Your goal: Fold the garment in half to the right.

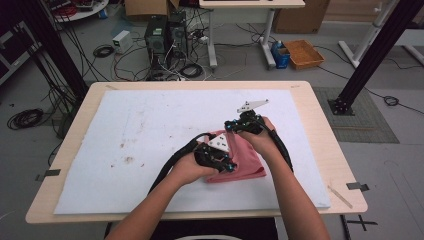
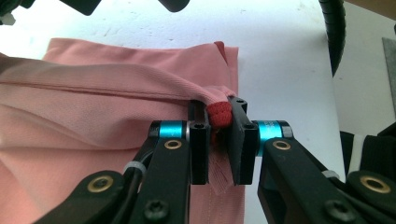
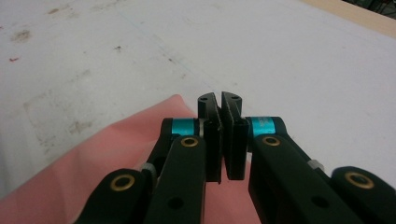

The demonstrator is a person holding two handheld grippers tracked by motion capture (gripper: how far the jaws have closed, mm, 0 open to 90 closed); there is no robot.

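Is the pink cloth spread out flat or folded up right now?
Folded: the pink cloth lies as a compact layered bundle, a bunched edge pinched in the left gripper.

we see a salmon-pink cloth (image 1: 243, 160), plain and unpatterned, with a darker red bunched edge (image 2: 219, 115). it lies on a white mat (image 1: 150, 130) flecked with brownish stains, over a pale wooden table (image 1: 325, 140). our left gripper (image 2: 219, 140) and right gripper (image 3: 223, 135) are black with turquoise bands and brass rivets.

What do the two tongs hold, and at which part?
The left tongs pinch the pink cloth at a bunched fold on its edge. The right tongs are shut; whether cloth lies between them cannot be told.
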